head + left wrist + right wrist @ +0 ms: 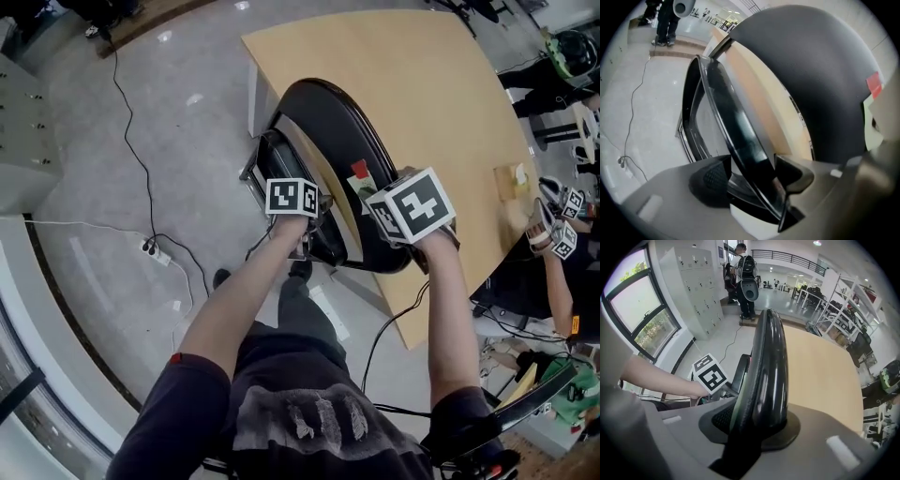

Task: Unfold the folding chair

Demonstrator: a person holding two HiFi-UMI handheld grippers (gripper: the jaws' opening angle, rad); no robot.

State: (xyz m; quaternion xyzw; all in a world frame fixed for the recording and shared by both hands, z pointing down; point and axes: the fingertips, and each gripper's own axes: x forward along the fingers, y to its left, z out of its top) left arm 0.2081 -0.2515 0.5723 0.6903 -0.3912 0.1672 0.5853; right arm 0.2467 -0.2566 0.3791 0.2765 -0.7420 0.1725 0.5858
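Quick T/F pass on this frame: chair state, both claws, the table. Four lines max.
1. The right claw is clamped on the folding chair. True.
2. The chair stands fully unfolded. False: it is folded flat beside the table.
3. The left claw is nowhere near the chair. False: the edge of a black chair panel sits between its open jaws.
4. The table top is light wood. True.
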